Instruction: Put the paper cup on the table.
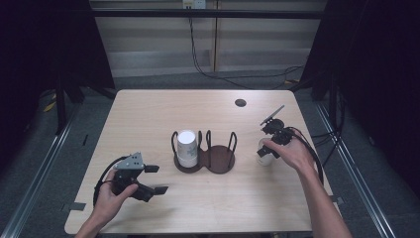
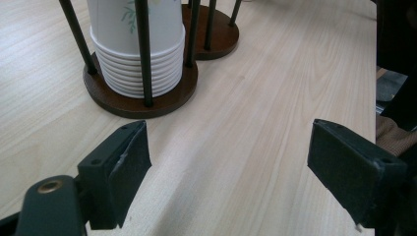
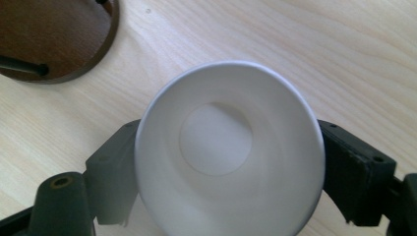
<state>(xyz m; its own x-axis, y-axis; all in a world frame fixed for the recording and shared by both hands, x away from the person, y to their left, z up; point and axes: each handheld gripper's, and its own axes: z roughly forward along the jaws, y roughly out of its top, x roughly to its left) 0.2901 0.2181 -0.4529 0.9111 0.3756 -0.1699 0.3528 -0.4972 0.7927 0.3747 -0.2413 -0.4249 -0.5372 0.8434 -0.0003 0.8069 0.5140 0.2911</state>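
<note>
**A:** One paper cup (image 3: 216, 140) is the job. Where does it sit?

**Me:** Mouth up on the table (image 1: 208, 213), at about 3 o'clock from the holder (image 1: 221, 159) and just beside its empty ring. My right tongs (image 1: 266, 148) reach down around it, one jaw at 9 o'clock of the cup and one at 3. The flared rim hides the pads, so I cannot tell whether they press on the wall or only flank it.

**A:** How would you do this step well?

**Me:** I judge it a hand-over to the table. I'd spread the jaws evenly until both are free of the rim, then lift straight up, so neither pad drags the light cup over.

**A:** And your other tongs?

**Me:** My left tongs (image 1: 156, 179) are spread wide with nothing between them. They sit at 8 o'clock from the holder, aimed at the stack of cups (image 1: 187, 146) in its near ring.

**A:** Room to move?

**Me:** The holder's rods stand close at the cup's 9 o'clock. The table's side edge lies near at 3 o'clock, so I'd avoid sliding that way. There is bare wood at 6 and at 12, up to the small hole (image 1: 240, 102).
</note>
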